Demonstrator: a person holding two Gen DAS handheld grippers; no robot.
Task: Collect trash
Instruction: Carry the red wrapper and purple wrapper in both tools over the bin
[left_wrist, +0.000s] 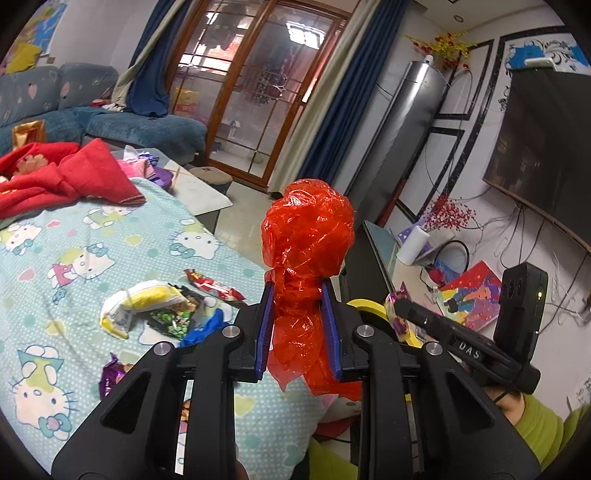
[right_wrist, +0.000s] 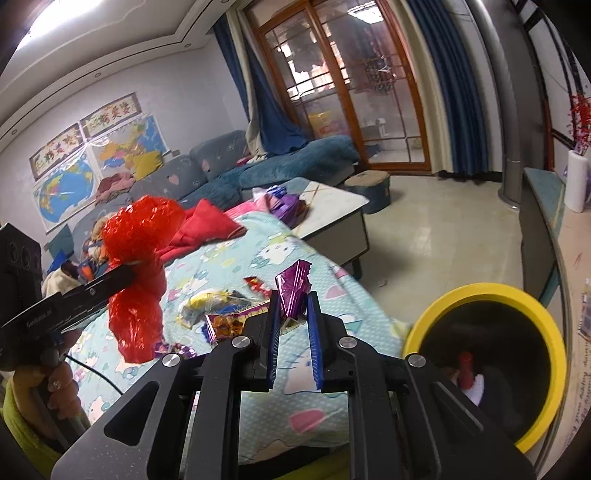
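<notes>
From the left wrist camera, the left gripper (left_wrist: 297, 295) is pinching a crumpled red plastic bag (left_wrist: 306, 236) between its blue pads; the jaws are pressing on the narrow middle of the bag, the round bunch is standing above them and a loose tail is hanging below. Left of the bag, the cartoon-cat bedsheet (left_wrist: 74, 258) is carrying more trash: a yellow and white wrapper (left_wrist: 136, 306), a green snack packet (left_wrist: 171, 319) touching it, a red wrapper (left_wrist: 214, 286) just beyond them, a blue piece (left_wrist: 205, 328) beside the gripper, and a purple wrapper (left_wrist: 112, 376) near the lower edge. A red cloth (left_wrist: 70, 173) is lying on the far part of the sheet. Right of the bag, the right gripper (left_wrist: 397, 302) is showing from the side, pinching a purple foil wrapper (left_wrist: 397, 310); the yellow bin rim (left_wrist: 365, 306) is showing just behind it. A green sleeve (left_wrist: 535, 421) is appearing in the lower right.

From the right wrist camera, the right gripper (right_wrist: 293, 295) is holding the purple foil wrapper (right_wrist: 293, 288) between nearly closed jaws, with the wrapper sticking up above the pads. Right of the gripper, the black bin with a yellow rim (right_wrist: 480, 290) is standing beside the bedsheet (right_wrist: 258, 251), with something red and white inside. Left of the gripper, the left gripper (right_wrist: 129, 269) is holding the red plastic bag (right_wrist: 140, 236) above the sheet, and a hand (right_wrist: 55, 384) is gripping its handle. Between the two grippers, wrappers (right_wrist: 221, 310) are lying on the sheet. The red cloth (right_wrist: 207, 225) is lying farther back.
</notes>
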